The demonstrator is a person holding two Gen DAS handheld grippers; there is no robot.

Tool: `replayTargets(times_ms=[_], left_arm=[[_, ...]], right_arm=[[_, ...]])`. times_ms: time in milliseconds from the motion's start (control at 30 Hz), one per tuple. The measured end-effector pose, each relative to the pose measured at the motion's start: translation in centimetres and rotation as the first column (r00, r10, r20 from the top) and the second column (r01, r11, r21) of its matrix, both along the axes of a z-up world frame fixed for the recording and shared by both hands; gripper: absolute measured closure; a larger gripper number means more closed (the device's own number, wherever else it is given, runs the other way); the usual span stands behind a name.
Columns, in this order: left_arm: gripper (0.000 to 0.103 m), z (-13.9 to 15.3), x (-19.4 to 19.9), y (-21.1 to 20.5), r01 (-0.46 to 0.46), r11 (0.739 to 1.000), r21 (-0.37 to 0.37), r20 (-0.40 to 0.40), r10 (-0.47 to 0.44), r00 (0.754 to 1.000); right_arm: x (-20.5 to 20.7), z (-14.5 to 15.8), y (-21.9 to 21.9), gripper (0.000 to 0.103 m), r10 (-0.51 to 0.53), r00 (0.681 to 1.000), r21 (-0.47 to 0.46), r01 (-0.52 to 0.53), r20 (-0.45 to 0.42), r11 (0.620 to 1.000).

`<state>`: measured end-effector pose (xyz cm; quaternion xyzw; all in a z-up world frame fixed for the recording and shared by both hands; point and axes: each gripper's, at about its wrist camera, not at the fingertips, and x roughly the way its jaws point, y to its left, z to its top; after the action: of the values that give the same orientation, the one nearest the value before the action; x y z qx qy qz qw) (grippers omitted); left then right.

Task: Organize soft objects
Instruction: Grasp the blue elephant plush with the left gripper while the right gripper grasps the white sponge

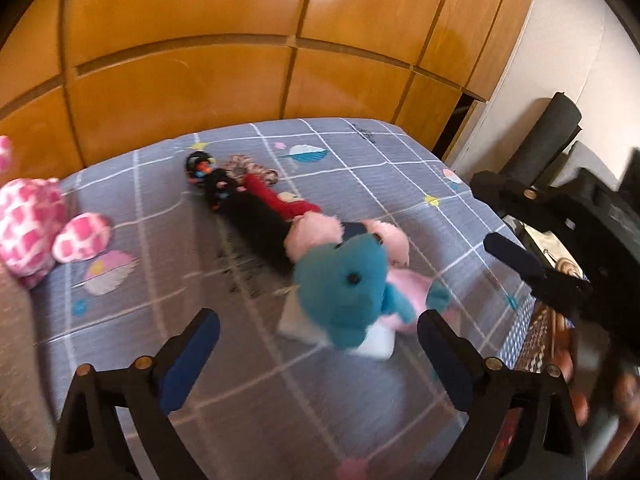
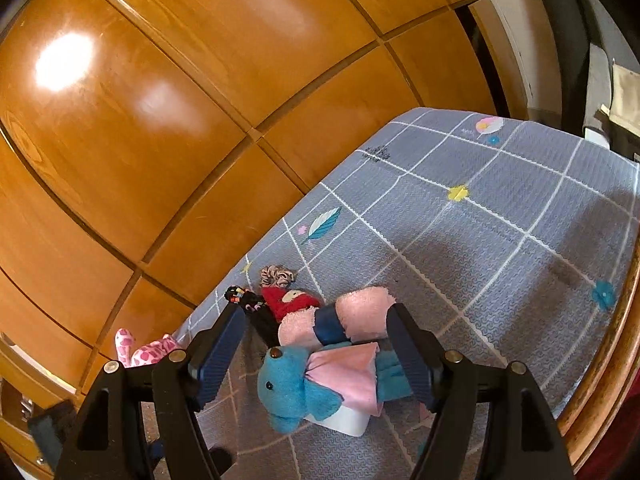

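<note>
- On the bed (image 1: 248, 380), under its grey checked cover, a row of soft things runs from near the wooden headboard (image 1: 180, 80) toward the foot: a black beaded piece (image 1: 199, 165), a patterned scrunchie (image 2: 277, 275), a red doll (image 2: 290, 300), a black fabric piece (image 1: 256, 224), a pink plush (image 2: 352, 316) with a dark band, and the blue teddy (image 2: 292, 388) in a pink dress.
- Judging by that line, most of the sorting looks done.
- Well apart at the bed's left edge lies a pink-and-white spotted plush (image 1: 36, 224), likely still to be brought in.
- Left gripper (image 1: 320, 352): jaws apart, empty, hovering just short of the teddy.
- Right gripper (image 2: 316, 360): jaws apart, straddling the teddy and pink plush, clamped on nothing.
</note>
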<state>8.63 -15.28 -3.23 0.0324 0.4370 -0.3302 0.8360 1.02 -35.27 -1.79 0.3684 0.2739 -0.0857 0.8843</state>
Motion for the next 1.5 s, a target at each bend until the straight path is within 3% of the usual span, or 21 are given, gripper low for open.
replayTargets(times_ms=[200, 233, 267, 300, 367, 500, 633, 833, 1133, 1300, 1433, 1500], left_arm=[[0.004, -2.4, 2.2, -3.7, 0.000, 1.000, 0.028, -0.051, 0.002, 0.999], [0.010, -2.6, 2.6, -3.9, -0.007, 1.000, 0.014, -0.065, 0.008, 0.998], [0.029, -2.8, 2.7, -4.1, -0.006, 1.000, 0.001, -0.075, 0.006, 0.997], [0.040, -3.1, 3.1, -4.3, -0.001, 1.000, -0.005, -0.089, 0.001, 0.996], [0.049, -3.1, 3.3, -3.9, -0.006, 1.000, -0.029, -0.089, 0.004, 0.996], [0.050, -1.6, 2.6, -1.5, -0.003, 0.995, -0.099, -0.075, -0.004, 0.997], [0.049, 1.3, 0.8, 3.5, -0.022, 0.981, -0.194, -0.040, 0.015, 0.999], [0.049, 0.4, -2.9, 9.7, -0.038, 0.991, -0.131, -0.023, 0.036, 0.999], [0.050, -4.6, -7.2, 16.8, -0.096, 0.992, -0.079, -0.121, 0.086, 0.989], [0.050, -4.7, -7.7, 18.3, -0.137, 0.987, -0.089, -0.117, 0.126, 0.985], [0.050, -4.5, -8.0, 18.9, -0.153, 0.985, -0.082, -0.111, 0.144, 0.983], [0.050, -4.5, -8.2, 19.1, -0.155, 0.985, -0.074, -0.104, 0.147, 0.984]], right_arm=[[-0.1, -0.1, -0.2, 0.028, 0.006, 1.000, 0.031, -0.006, 0.015, 1.000], [-0.1, -0.2, -0.3, 0.028, 0.007, 1.000, 0.037, -0.007, 0.016, 0.999], [-0.1, -0.2, -0.3, 0.028, 0.009, 1.000, 0.043, -0.010, 0.017, 0.999], [-0.1, -0.2, -0.3, 0.028, 0.009, 1.000, 0.047, -0.009, 0.016, 0.999], [-0.1, -0.3, -0.4, 0.028, 0.006, 1.000, 0.052, -0.007, 0.011, 0.999], [0.0, -0.4, -0.4, 0.028, 0.002, 1.000, 0.054, -0.002, 0.010, 0.999], [0.1, -0.3, -0.2, 0.028, 0.003, 1.000, 0.049, -0.004, 0.003, 0.999], [0.2, -0.5, -0.2, 0.028, -0.004, 1.000, 0.047, 0.005, -0.022, 0.999], [1.4, -0.9, 0.7, 0.028, 0.049, 0.993, 0.015, -0.047, -0.112, 0.999], [2.9, -1.5, 2.3, 0.028, 0.184, 0.966, 0.024, -0.183, -0.180, 0.983], [3.8, -1.6, 5.3, 0.028, 0.328, 0.914, 0.011, -0.336, -0.239, 0.942], [3.9, -1.6, 7.8, 0.028, 0.426, 0.868, -0.005, -0.441, -0.254, 0.897]])
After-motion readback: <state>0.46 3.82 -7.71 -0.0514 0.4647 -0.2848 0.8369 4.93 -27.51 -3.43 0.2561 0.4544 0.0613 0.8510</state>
